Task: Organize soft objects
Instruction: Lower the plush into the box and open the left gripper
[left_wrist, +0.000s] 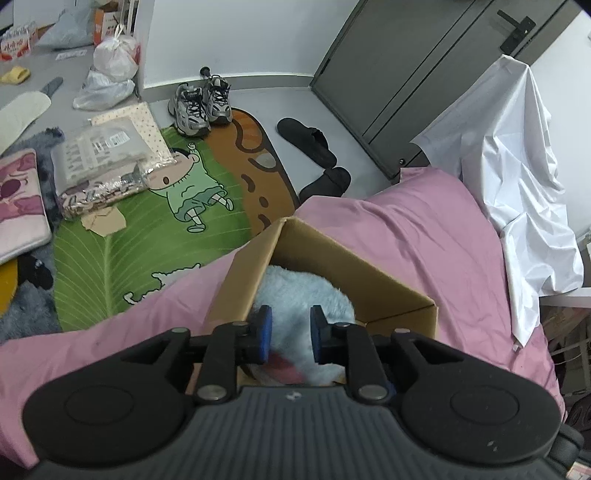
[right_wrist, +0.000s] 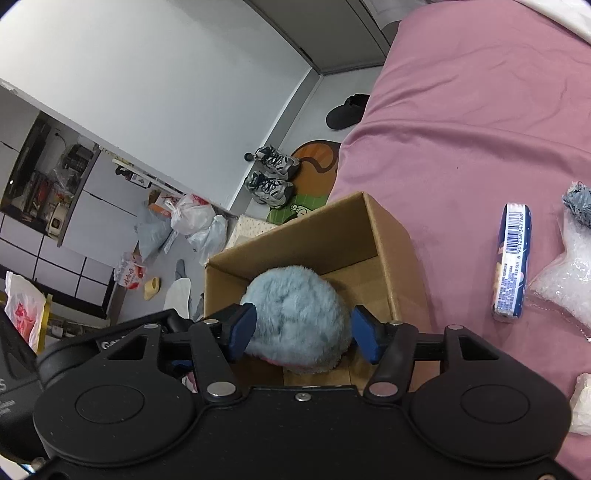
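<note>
A fluffy light-blue plush toy (left_wrist: 295, 291) (right_wrist: 295, 302) with a bit of pink underneath lies inside an open cardboard box (left_wrist: 332, 258) (right_wrist: 295, 236). The box stands on a bed with a pink sheet (left_wrist: 406, 221) (right_wrist: 480, 129). My left gripper (left_wrist: 291, 330) hangs over the box's near end. Its blue pads stand a narrow gap apart, with the toy's fur showing between them and no clear pinch. My right gripper (right_wrist: 303, 330) straddles the toy from the other side. Its pads stand wide at the fur's edges and do not squeeze it.
A blue barcoded packet (right_wrist: 511, 258), bubble wrap (right_wrist: 565, 288) and a denim scrap (right_wrist: 578, 206) lie on the sheet right of the box. On the floor are a green cartoon rug (left_wrist: 147, 229), sneakers (left_wrist: 201, 105), black slippers (left_wrist: 306, 140) and bagged fabric (left_wrist: 107, 162). A white plastic sheet (left_wrist: 517, 184) drapes at right.
</note>
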